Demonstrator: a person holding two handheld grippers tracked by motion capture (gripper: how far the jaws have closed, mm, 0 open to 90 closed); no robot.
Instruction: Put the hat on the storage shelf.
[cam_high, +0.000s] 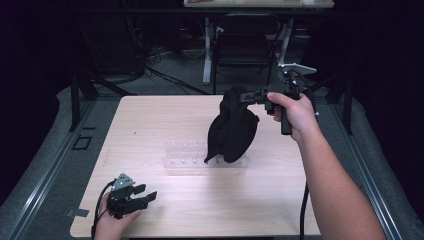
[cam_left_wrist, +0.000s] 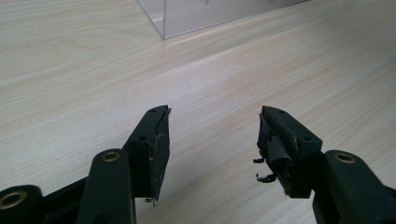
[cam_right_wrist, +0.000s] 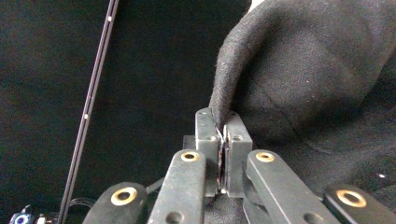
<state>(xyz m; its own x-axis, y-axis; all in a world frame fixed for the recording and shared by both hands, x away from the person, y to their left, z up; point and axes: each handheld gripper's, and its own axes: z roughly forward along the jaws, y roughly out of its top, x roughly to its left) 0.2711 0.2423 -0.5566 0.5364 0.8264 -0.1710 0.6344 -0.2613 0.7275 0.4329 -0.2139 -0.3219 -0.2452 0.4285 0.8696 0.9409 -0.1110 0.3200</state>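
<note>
Black cloth (cam_high: 231, 131) hangs in the air right of centre, our right tool (cam_high: 248, 96) pinching its top edge, its hem brushing the clear rack (cam_high: 186, 156) on the worktop (cam_high: 165, 117). Our left tool (cam_high: 142, 193) rests near-left, spread and empty. We judge the lift done; where the cloth goes remains open.

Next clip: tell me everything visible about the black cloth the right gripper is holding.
The black cloth looks like soft, matte, fuzzy fabric. It hangs bunched and folded from the right gripper, whose jaws are shut on a top edge. It is lifted above the light wooden table, its lower end in front of the clear plastic rack; contact there is unclear.
</note>
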